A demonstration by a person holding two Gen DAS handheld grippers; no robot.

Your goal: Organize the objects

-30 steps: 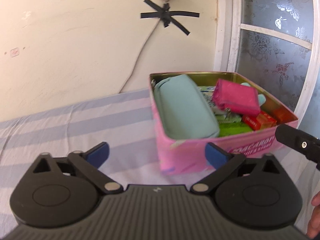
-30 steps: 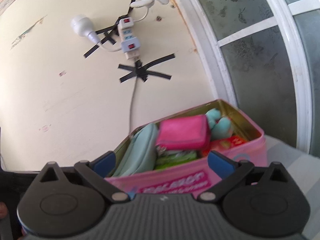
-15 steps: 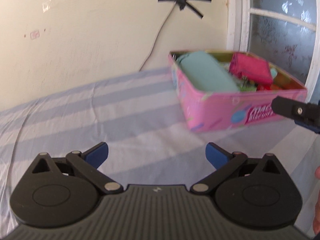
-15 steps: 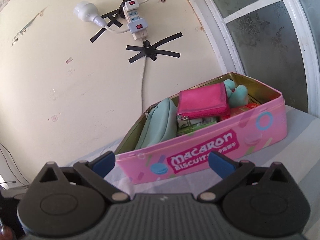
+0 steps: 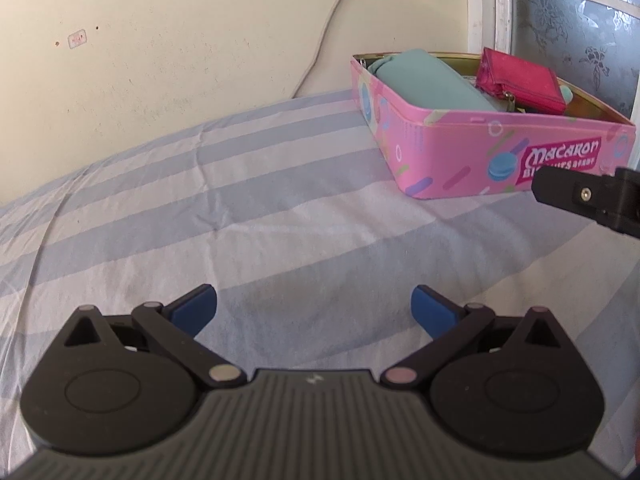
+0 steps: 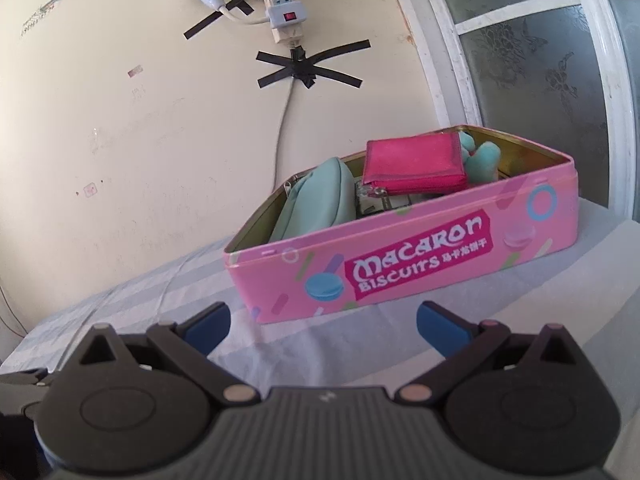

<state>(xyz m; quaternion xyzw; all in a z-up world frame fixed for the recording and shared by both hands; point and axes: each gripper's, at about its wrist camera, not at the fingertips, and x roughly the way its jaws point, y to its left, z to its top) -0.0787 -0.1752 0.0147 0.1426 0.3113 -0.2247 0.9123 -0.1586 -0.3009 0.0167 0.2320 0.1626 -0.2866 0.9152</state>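
Pink tin [image 6: 404, 256] faces both spread, empty tools; only the right view shows the power strip [image 6: 282, 8].

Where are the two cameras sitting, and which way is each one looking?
Left wrist: sits on the left gripper, above the striped sheet, looking across it to the pink tin at far right; its open fingers and the right gripper's tip show.
Right wrist: sits on the right gripper, facing the tin's labelled side and the wall's power strip; its open fingers show.
Shared: the tin, teal pouch, pink wallet, taped cord.
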